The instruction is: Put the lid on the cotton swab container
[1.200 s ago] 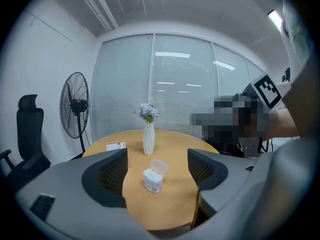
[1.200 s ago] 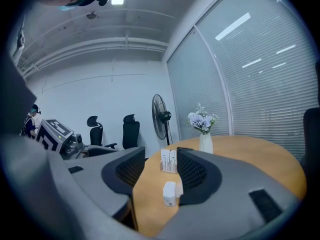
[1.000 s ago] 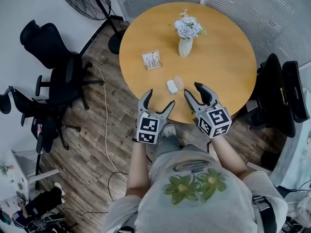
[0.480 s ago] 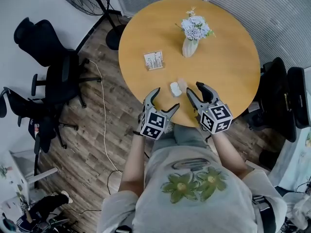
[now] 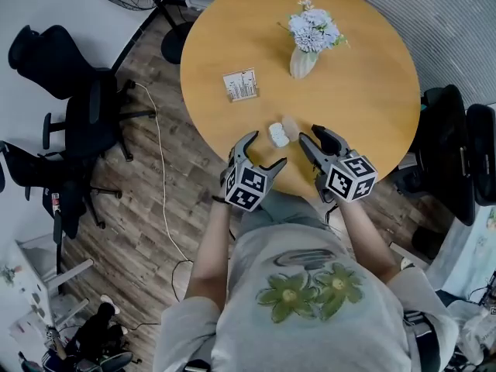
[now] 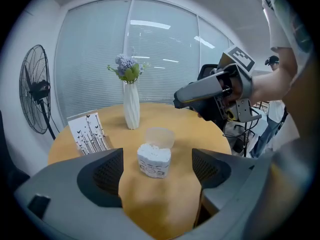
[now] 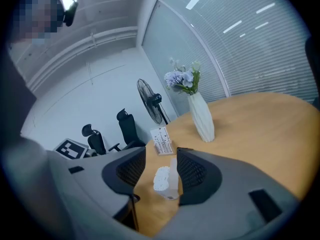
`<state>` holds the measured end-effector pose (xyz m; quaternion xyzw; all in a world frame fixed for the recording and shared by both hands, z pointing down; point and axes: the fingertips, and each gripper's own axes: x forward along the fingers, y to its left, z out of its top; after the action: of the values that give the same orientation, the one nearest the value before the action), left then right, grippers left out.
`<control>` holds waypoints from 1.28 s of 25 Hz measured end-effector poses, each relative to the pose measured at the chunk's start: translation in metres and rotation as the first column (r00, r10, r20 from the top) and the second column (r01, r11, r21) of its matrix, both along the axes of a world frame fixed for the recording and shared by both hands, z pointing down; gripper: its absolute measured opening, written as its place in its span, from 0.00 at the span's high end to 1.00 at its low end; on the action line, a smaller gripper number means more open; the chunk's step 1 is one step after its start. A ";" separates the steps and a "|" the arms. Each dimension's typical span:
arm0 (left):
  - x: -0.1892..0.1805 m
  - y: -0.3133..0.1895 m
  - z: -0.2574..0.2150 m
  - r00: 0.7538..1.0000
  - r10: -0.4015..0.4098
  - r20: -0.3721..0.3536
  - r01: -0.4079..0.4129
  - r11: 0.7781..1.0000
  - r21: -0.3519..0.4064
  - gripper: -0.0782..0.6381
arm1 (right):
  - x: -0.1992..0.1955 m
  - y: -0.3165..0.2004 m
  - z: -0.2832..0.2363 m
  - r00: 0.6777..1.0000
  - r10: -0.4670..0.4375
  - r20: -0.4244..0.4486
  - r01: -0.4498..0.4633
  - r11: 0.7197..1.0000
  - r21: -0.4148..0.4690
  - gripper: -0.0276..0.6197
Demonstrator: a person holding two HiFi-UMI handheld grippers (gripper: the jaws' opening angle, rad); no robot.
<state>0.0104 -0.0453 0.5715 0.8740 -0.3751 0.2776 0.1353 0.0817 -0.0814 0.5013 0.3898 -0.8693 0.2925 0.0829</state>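
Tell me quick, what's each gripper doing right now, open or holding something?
Left gripper: open wide, empty; cotton swab container stands ahead, untouched.
Right gripper: jaws closing but apart, nothing between the pads; lid sits just beyond them.

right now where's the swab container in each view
Head view: swab container a little above the picture's centre.
Left gripper view: container at centre, below the middle.
Right gripper view: container at low centre.
Shared landmark: the white vase of flowers, farther off on the same table in all three.
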 end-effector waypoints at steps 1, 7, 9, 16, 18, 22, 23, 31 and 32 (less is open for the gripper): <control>0.001 -0.002 0.005 1.000 0.007 0.004 -0.007 1.000 -0.007 0.29 | 0.000 -0.001 0.004 1.000 0.002 0.029 -0.001 1.000 -0.022 0.65; 0.006 -0.011 0.027 0.995 0.076 0.059 -0.074 0.997 -0.035 0.29 | -0.004 -0.008 0.027 0.994 0.016 0.107 -0.004 0.993 -0.116 0.65; 0.007 -0.012 0.032 0.994 0.089 0.068 -0.087 0.995 -0.040 0.29 | -0.006 -0.008 0.034 0.993 0.015 0.113 0.001 0.991 -0.134 0.65; 0.011 -0.020 0.047 0.991 0.111 0.080 -0.107 0.992 -0.061 0.29 | -0.004 -0.014 0.055 0.985 0.046 0.166 -0.009 0.975 -0.220 0.65; 0.014 -0.020 0.054 0.986 0.137 0.100 -0.129 0.989 -0.076 0.29 | -0.005 -0.015 0.060 0.980 0.058 0.188 -0.010 0.969 -0.248 0.65; 0.016 -0.023 0.059 0.984 0.154 0.095 -0.145 0.985 -0.091 0.29 | -0.009 -0.015 0.066 0.966 0.076 0.246 0.001 0.954 -0.300 0.65; 0.016 -0.024 0.059 0.984 0.155 0.093 -0.147 0.985 -0.094 0.29 | -0.009 -0.015 0.069 0.961 0.087 0.264 0.001 0.949 -0.317 0.65; 0.019 -0.027 0.065 0.978 0.193 0.083 -0.183 0.976 -0.120 0.30 | -0.014 -0.013 0.081 0.897 0.165 0.409 0.037 0.896 -0.442 0.60; 0.020 -0.028 0.066 0.977 0.197 0.082 -0.186 0.975 -0.120 0.30 | -0.015 -0.013 0.083 0.885 0.177 0.431 0.044 0.889 -0.456 0.60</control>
<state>0.0302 -0.0730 0.6371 0.8832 -0.2787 0.3505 0.1391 0.0665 -0.0942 0.5839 0.3096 -0.7569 0.5736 -0.0477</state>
